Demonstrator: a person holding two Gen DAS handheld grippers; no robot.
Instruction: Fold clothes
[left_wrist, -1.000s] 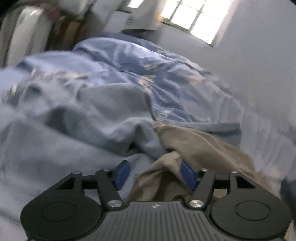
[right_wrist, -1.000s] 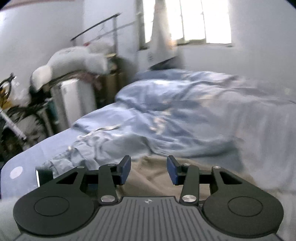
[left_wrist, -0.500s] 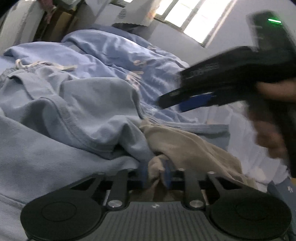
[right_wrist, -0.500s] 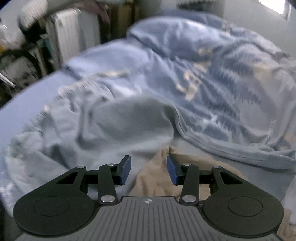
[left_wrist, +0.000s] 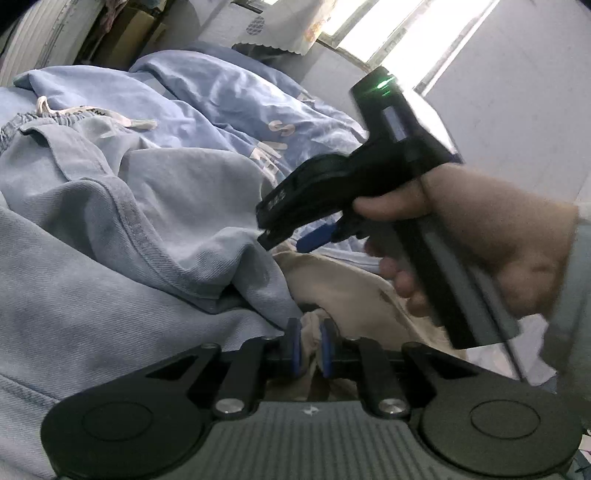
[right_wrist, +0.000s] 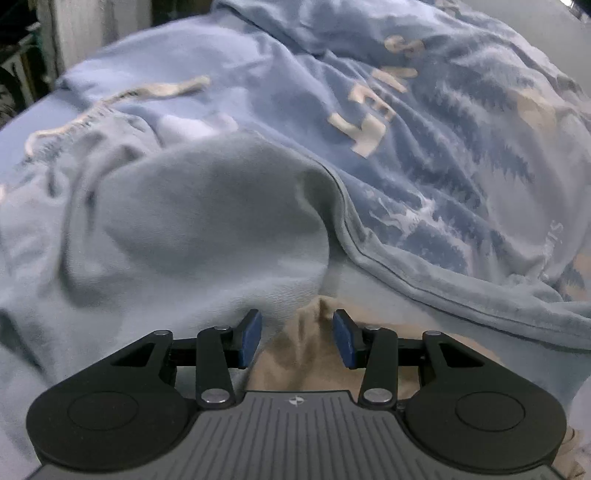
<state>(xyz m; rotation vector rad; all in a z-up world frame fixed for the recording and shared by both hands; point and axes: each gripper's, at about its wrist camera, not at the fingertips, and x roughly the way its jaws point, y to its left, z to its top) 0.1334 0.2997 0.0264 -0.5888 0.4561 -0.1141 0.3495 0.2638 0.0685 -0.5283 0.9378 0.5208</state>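
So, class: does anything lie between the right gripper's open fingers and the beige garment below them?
Nothing visible does. The right gripper, its jaws closing, has the beige garment directly between its fingers; the blue trousers lie just beside its left finger. The left gripper already pinches the garment.

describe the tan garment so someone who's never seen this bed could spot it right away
Start at the bed's blue printed duvet, then come down to its near hem, where pale blue trousers lie bunched. The tan garment pokes out between them, pinched by the left gripper. It is the only beige cloth among blues.
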